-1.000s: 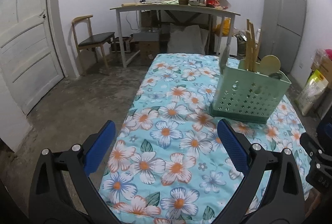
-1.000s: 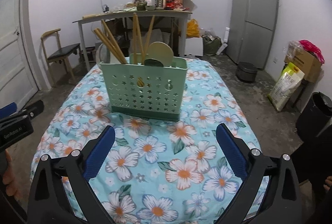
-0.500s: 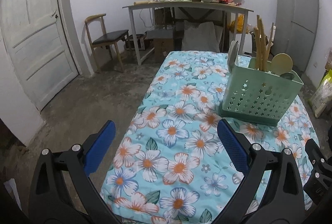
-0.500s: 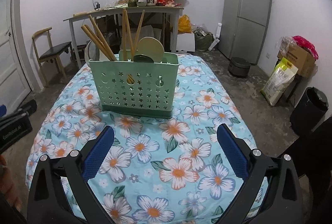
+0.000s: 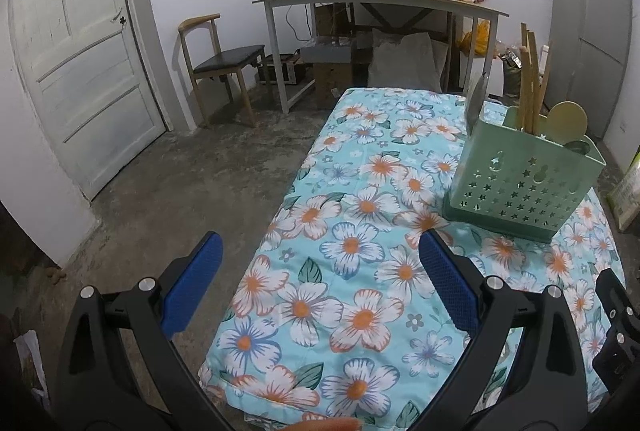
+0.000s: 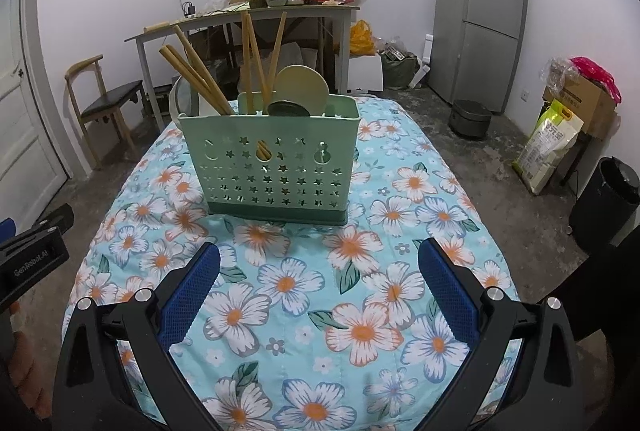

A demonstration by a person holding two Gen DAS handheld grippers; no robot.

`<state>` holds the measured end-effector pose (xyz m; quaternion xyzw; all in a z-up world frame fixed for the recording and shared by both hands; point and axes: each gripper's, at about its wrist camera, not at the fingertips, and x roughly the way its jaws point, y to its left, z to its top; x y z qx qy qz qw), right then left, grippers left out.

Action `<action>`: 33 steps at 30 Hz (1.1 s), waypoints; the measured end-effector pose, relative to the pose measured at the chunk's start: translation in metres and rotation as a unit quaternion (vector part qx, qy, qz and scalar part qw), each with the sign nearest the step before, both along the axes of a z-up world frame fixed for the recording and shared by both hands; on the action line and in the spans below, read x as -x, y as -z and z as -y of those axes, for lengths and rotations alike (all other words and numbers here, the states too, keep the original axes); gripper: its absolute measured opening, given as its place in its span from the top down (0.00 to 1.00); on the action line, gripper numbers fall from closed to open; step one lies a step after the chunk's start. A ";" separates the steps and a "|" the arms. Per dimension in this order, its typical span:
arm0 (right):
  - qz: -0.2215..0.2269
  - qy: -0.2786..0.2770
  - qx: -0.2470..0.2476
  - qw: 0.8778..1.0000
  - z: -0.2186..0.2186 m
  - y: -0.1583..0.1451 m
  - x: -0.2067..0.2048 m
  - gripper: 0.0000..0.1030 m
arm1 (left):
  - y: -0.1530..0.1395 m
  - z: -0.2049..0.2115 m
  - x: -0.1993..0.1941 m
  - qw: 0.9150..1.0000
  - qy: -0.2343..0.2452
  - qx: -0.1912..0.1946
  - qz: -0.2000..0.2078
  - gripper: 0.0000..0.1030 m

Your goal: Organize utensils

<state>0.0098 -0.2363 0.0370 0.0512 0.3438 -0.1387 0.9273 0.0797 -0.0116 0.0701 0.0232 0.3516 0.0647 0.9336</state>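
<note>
Both my grippers, left (image 5: 318, 281) and right (image 6: 318, 283), wide open, empty; chopsticks (image 6: 248, 61) in caddy (image 6: 270, 167) look light, stiff, slick, so I'd pinch mid-shaft.

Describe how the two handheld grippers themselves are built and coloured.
Both match: the left gripper and right gripper have black plastic frames with triangular cut-outs, silver bolts, and two blue textured fingers. White lettering marks the left gripper's black body in the right view.

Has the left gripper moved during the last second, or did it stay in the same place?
Yes. The left gripper has swung to the left: the white door and the chair show more fully, and the green utensil holder sits nearer the right edge.
</note>
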 end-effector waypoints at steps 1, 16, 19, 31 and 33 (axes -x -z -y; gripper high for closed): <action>0.000 0.000 -0.002 1.000 0.000 0.000 0.000 0.06 | 0.000 0.000 -0.001 1.000 0.000 0.000 -0.002 0.08; -0.001 -0.008 -0.016 1.000 -0.002 0.000 -0.003 0.06 | 0.000 0.003 -0.002 1.000 0.003 -0.010 -0.011 0.08; -0.001 -0.007 -0.015 1.000 -0.002 0.000 -0.003 0.06 | 0.000 0.003 -0.002 1.000 0.004 -0.010 -0.012 0.08; -0.001 -0.007 -0.011 1.000 -0.001 -0.002 -0.002 0.06 | 0.000 0.002 -0.002 1.000 0.008 -0.006 -0.016 0.08; 0.000 -0.008 -0.011 1.000 -0.001 -0.002 -0.002 0.06 | 0.000 0.002 -0.002 1.000 0.007 -0.005 -0.016 0.08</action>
